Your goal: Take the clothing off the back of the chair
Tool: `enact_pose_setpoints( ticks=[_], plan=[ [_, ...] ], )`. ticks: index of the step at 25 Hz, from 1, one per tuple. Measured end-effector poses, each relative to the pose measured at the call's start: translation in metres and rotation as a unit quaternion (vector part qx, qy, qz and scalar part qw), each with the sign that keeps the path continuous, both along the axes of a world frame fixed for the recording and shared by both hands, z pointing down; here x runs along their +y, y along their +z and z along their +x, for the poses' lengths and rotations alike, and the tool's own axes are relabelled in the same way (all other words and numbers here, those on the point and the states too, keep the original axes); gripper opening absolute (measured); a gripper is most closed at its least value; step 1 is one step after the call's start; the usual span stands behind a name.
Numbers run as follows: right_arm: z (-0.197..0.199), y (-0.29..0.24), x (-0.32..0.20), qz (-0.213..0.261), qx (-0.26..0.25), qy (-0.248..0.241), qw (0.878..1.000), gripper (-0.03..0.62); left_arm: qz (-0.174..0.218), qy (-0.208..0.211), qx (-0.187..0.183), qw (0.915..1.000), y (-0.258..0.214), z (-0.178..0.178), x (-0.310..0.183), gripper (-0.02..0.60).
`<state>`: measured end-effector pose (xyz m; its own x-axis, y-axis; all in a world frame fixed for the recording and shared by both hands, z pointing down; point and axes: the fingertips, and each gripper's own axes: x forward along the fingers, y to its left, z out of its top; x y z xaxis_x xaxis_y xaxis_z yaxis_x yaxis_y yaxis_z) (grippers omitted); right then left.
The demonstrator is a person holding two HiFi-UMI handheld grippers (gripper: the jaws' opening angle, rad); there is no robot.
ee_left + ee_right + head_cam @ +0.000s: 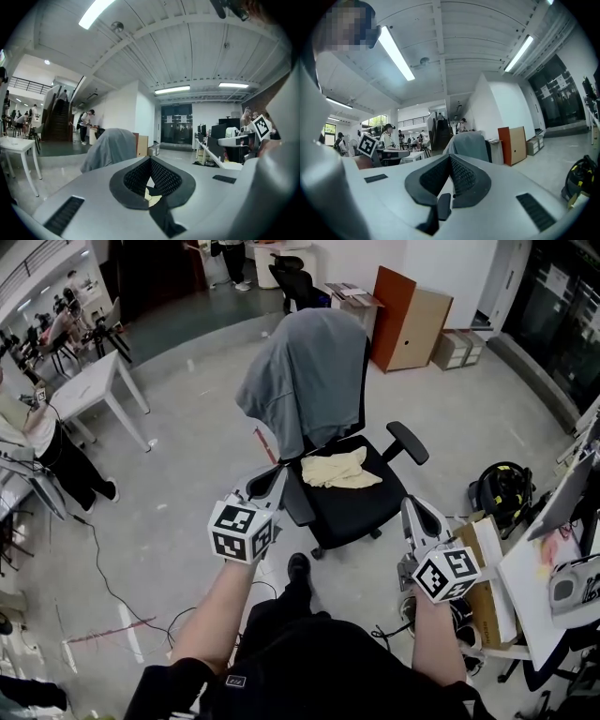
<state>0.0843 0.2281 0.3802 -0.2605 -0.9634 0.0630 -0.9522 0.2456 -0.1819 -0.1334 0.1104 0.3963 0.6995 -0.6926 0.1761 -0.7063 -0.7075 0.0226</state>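
A grey garment point(305, 376) hangs over the back of a black office chair point(352, 507), and a pale yellow cloth point(339, 469) lies on the seat. My left gripper point(277, 476) is shut and empty, just left of the seat's front corner. To the right of the seat, near the armrest point(408, 442), my right gripper point(414, 509) is also shut and empty. In the left gripper view the grey garment point(110, 147) stands ahead beyond the closed jaws point(150, 160). The right gripper view shows the grey garment point(471, 144) ahead too, past its closed jaws point(451, 159).
A white table point(80, 390) stands at the far left with people beyond it. An orange-brown cabinet point(408, 320) and boxes are behind the chair. A desk point(539, 592) with clutter and a black-yellow bag point(502, 488) are at the right. Cables lie on the floor at the left.
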Motion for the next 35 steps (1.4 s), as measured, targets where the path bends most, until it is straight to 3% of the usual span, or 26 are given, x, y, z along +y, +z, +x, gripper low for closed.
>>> enact_pose_setpoints(
  ticks=[7, 15, 25, 35],
  plan=[
    [0.021, 0.007, -0.052, -0.015, 0.000, 0.003, 1.000, 0.006, -0.009, 0.017, 0.002, 0.9998, 0.010, 0.032, -0.064, 0.003],
    [0.049, 0.016, -0.154, -0.046, 0.007, 0.009, 0.999, 0.006, -0.024, 0.035, 0.000, 0.9991, 0.025, 0.068, -0.168, 0.003],
    [0.027, 0.016, -0.283, -0.065, 0.022, -0.012, 0.998, 0.006, -0.035, 0.026, 0.012, 0.9990, 0.032, 0.054, -0.291, 0.003],
    [0.037, 0.019, -0.348, -0.076, 0.028, -0.039, 0.996, 0.006, -0.041, 0.006, 0.014, 0.9990, 0.036, 0.061, -0.339, 0.003]
  ],
)
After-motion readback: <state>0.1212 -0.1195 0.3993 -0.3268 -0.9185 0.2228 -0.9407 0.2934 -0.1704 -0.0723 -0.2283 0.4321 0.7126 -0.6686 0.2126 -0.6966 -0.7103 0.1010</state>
